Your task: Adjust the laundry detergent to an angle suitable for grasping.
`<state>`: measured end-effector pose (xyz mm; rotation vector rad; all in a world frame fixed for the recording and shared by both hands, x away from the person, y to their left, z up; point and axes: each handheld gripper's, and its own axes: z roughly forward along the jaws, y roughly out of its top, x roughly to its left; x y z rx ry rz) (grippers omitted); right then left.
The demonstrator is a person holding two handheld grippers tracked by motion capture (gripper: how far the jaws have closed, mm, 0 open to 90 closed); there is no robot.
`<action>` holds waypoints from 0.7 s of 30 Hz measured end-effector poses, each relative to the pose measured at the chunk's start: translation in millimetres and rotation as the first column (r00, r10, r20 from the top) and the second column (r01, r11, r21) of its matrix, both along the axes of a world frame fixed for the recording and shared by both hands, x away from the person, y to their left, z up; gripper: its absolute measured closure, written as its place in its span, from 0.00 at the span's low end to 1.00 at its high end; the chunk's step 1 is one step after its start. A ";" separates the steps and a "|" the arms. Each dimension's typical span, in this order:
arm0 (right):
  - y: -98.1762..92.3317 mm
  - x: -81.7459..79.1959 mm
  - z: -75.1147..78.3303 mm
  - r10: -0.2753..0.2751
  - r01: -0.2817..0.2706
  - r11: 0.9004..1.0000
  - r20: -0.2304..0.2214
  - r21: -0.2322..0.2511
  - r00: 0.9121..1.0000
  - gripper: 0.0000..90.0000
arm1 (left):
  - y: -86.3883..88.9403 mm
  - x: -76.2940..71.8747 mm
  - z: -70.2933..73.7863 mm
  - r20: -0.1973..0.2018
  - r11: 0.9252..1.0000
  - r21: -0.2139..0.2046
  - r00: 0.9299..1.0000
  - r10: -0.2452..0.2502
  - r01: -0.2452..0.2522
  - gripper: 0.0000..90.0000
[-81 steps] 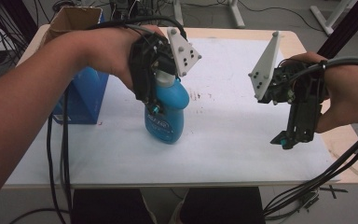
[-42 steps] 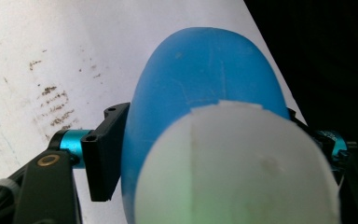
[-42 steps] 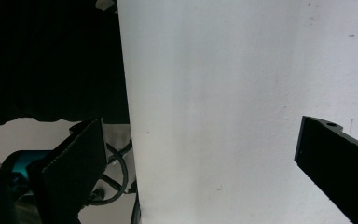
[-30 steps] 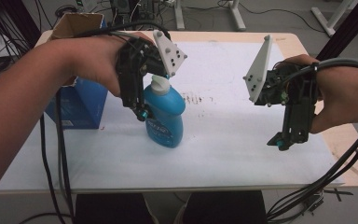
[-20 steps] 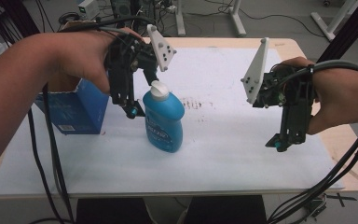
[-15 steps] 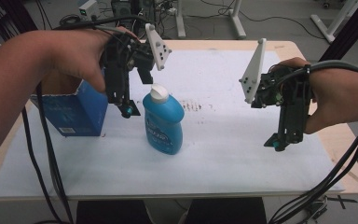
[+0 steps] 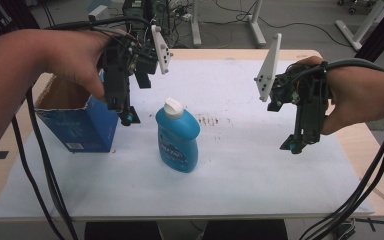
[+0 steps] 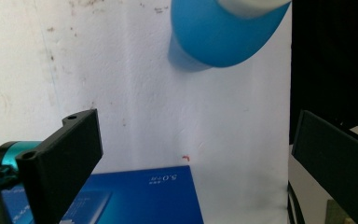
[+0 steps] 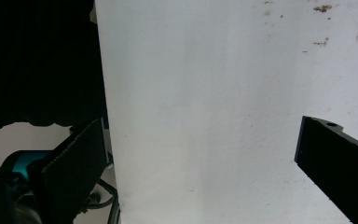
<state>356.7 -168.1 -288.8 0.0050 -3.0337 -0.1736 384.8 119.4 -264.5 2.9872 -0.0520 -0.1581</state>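
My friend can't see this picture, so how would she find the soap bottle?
Look at the white table. Near its middle stands a blue bottle, just right of the open blue box. It is rounded with a white cap, while the box is square and has no lid.

- The high view looks forward and down from above the person's side of the table [image 7: 260,200], taking in its whole white top; both forearms enter from the bottom edge.
- The left gripper view rides on the left gripper [image 7: 128,116] and looks down along its jaws, close above the tabletop.
- The right gripper view rides on the right gripper [image 7: 294,145], also close, facing down at the table's edge.
- The high and left gripper views share the blue bottle [image 7: 177,137] [image 8: 223,32] and blue box [image 7: 77,125] [image 8: 140,196].
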 end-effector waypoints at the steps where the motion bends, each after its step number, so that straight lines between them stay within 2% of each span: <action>1: 0.0 0.0 0.0 0.000 0.000 1.000 0.000 0.000 1.000 0.02 | 0.0 0.0 0.0 0.000 1.000 0.000 1.000 0.000 0.000 0.02; 11: 6.0 10.2 2.6 0.000 0.000 1.000 -0.015 -0.021 1.000 0.02 | -3.6 23.5 -3.5 0.000 0.997 0.045 0.998 0.056 -0.056 0.02; 18: 10.1 9.9 0.2 0.014 -0.015 0.999 -0.017 -0.029 1.000 0.02 | -6.8 32.4 -3.3 0.003 0.996 0.059 0.998 0.064 -0.064 0.02; 21: 11.3 10.1 0.1 0.017 -0.017 1.000 -0.016 -0.026 1.000 0.02 | -7.5 37.4 1.0 0.001 0.996 0.061 0.998 0.069 -0.069 0.02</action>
